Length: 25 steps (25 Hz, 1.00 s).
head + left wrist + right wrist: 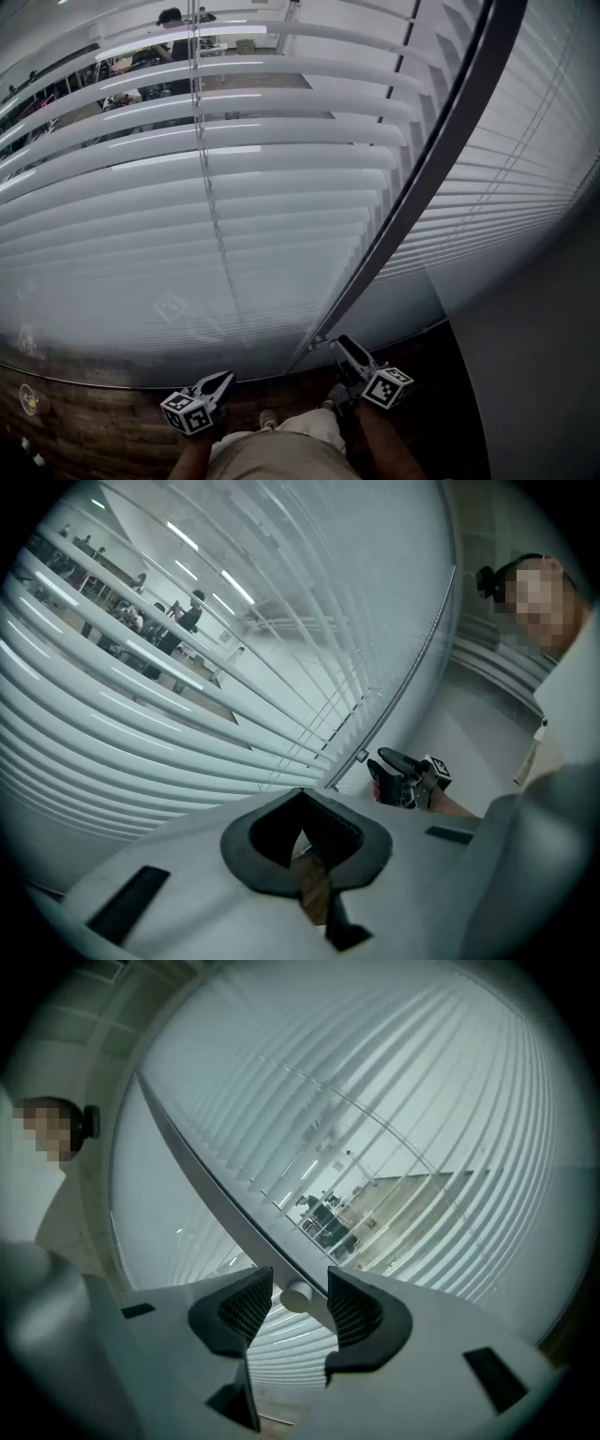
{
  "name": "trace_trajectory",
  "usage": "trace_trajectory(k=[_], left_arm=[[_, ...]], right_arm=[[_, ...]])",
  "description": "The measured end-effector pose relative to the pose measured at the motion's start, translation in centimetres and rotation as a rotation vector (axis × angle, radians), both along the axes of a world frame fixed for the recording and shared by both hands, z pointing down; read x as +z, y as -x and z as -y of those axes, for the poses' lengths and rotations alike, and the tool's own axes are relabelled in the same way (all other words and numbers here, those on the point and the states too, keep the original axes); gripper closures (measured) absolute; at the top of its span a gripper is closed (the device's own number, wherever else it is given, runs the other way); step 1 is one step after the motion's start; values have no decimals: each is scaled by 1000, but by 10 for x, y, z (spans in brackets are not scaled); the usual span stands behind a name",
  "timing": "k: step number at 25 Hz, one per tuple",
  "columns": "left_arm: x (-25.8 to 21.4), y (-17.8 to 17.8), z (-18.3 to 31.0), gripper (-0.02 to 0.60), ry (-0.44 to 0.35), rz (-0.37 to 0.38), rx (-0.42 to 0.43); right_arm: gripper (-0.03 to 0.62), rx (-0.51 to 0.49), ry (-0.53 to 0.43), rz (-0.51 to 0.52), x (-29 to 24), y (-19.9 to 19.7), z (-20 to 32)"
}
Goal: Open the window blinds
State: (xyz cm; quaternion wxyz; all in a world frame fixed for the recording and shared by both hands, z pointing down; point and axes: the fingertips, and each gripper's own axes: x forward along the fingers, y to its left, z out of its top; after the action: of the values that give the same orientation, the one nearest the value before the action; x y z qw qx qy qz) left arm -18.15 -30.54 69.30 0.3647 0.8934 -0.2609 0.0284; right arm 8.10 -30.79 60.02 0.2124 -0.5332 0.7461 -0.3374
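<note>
Hanging between the right gripper's [300, 1286] spread fingers [246, 1309], untouched: wand knob [295, 1296]; left gripper [302, 803] clenched.

Blinds [281, 178]: white slats. Window frame [450, 141]: dark grey. Floor [103, 427]: brown wood planks; marker cube [187, 412]: black-and-white squares.

In the head view the blinds [262, 178] run off the top and both side edges. The dark rod [427, 178] hanging before them leaves at the upper edge, so its top end is unseen, and the person's forearms [386, 455] are cut by the bottom edge. The figures [174, 37] beyond the glass are too small to tell apart. In the right gripper view the rod's lowest stretch slips behind one of the jaws of the right gripper [298, 1290], while in the left gripper view that gripper is too small for its jaws to be read.
</note>
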Motion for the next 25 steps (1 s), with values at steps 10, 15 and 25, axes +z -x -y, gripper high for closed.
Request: trace_trajectory(k=[10, 15, 25], left_arm=[[-18, 9, -1, 569, -2, 46, -51], [-42, 3, -16, 569, -14, 37, -95], [-53, -49, -47, 569, -41, 37, -147]], right_arm=[[439, 69, -35, -522, -18, -29, -20], [457, -14, -36, -587, -31, -27, -23], [468, -209, -103, -747, -34, -37, -26]])
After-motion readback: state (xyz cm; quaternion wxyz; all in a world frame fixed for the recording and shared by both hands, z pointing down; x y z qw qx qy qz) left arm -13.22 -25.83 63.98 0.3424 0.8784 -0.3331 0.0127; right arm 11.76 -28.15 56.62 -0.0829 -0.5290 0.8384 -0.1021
